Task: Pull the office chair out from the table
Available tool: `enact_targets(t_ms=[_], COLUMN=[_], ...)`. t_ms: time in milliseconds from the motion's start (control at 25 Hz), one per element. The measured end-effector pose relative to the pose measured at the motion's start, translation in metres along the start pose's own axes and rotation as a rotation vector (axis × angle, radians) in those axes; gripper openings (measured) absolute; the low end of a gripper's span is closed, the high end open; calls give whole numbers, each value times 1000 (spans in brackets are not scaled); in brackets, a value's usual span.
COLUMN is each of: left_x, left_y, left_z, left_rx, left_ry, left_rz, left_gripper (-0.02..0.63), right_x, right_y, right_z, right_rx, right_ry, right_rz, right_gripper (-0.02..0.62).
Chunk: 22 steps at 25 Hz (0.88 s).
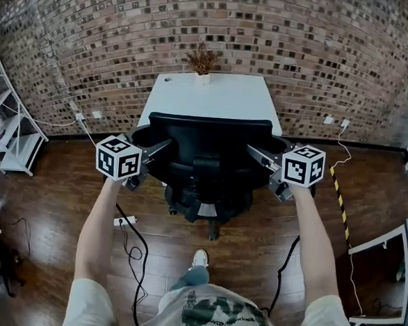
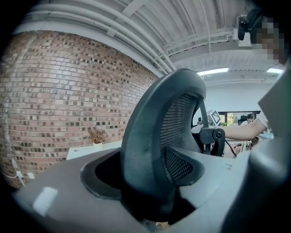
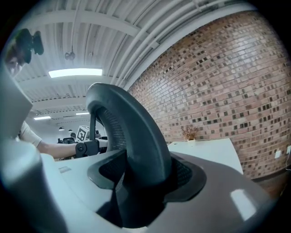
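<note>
The black mesh office chair stands in front of the white table, its backrest towards me and its seat at the table's near edge. My left gripper is clamped on the backrest's left edge and my right gripper on its right edge. In the left gripper view the curved backrest frame fills the gap between the jaws of the left gripper, pads against it. The right gripper view shows the same: the backrest frame is pinched in the right gripper.
A small dried plant stands at the table's far edge against the brick wall. A power strip and cables lie on the wooden floor left of the chair base. White shelving stands at the left, another white desk at the right.
</note>
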<state>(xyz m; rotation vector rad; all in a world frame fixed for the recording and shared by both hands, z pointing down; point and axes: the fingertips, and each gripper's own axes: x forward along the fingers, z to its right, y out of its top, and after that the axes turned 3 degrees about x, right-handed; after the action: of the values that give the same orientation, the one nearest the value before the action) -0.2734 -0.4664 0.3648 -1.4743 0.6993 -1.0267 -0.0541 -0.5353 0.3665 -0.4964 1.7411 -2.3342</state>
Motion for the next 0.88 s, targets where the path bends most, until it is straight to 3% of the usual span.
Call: enact_targets(t_ms=[880], left_x=[-122], left_y=[-26], left_z=[154], left_rx=[-29], left_ry=[10], left_rz=[47], left_gripper=[311], right_x=[-131], right_y=[-59], right_z=[-125], right_rx=[-7], right_ry=[10], right_rz=[-33], right_gripper=[262])
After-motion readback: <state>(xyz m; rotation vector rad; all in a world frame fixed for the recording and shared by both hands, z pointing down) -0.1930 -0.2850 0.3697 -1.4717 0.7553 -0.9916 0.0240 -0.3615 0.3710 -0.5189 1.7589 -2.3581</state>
